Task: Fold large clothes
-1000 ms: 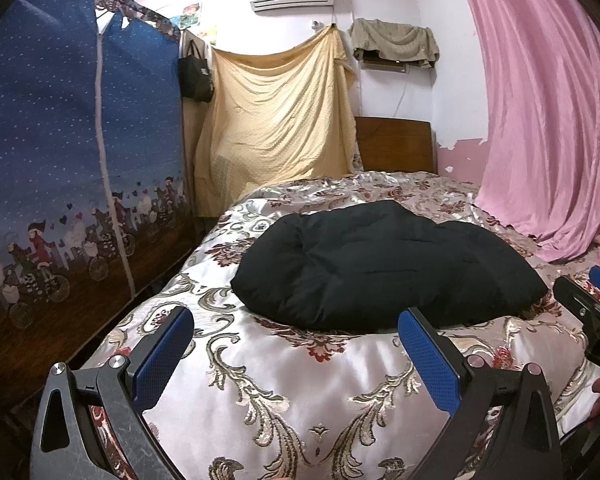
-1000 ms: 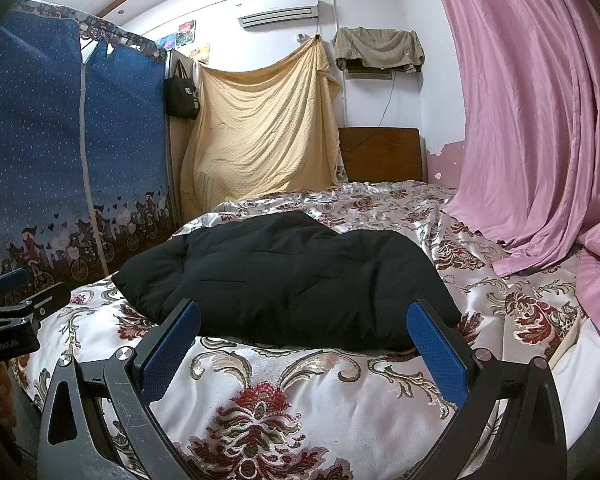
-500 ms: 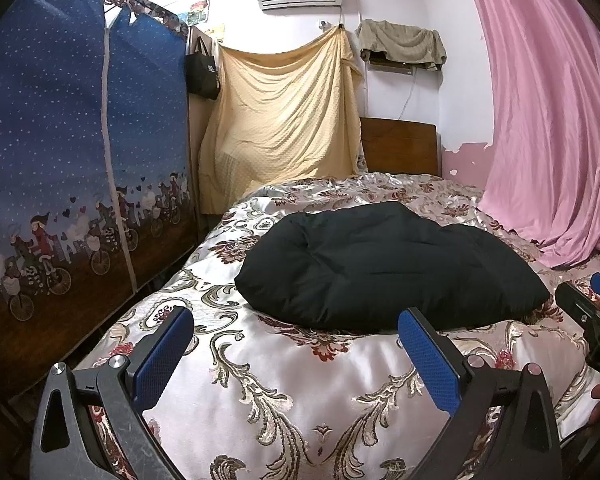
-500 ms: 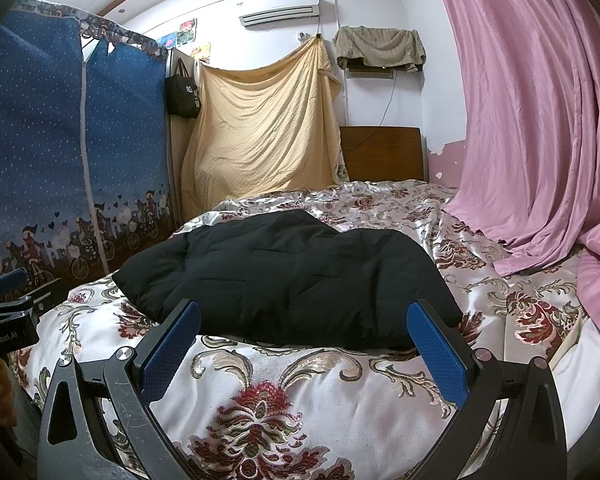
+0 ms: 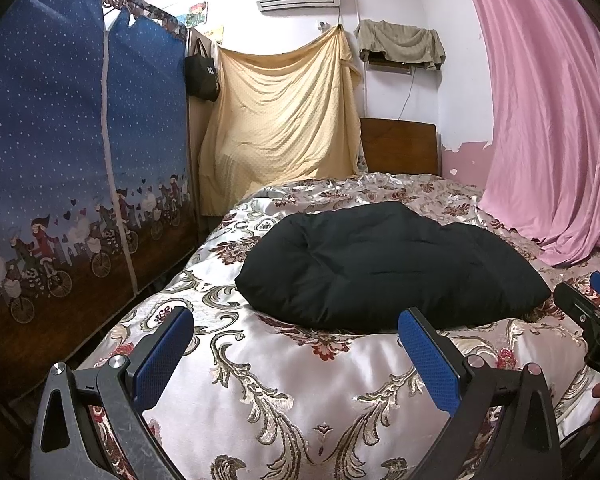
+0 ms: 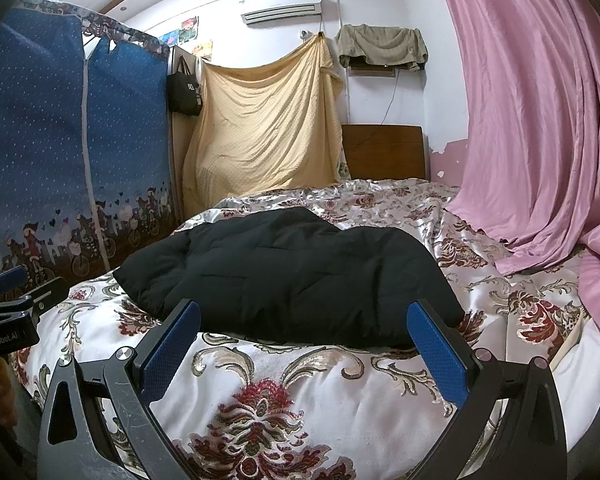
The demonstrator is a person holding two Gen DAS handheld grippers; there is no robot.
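- Jacket [image 5: 380, 264], black, folded in a puffy bundle on bed [image 5: 300, 392].
- L gripper [image 5: 296, 344] & R gripper [image 6: 304, 336]: jaws released, empty, short of jacket.

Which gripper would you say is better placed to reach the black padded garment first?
Probably the right gripper: the black garment lies centred just beyond its open fingers, while from the left gripper it sits further off and rightward.

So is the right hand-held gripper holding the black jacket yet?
No, the right hand-held gripper is open and short of the black jacket, which lies untouched on the bed.
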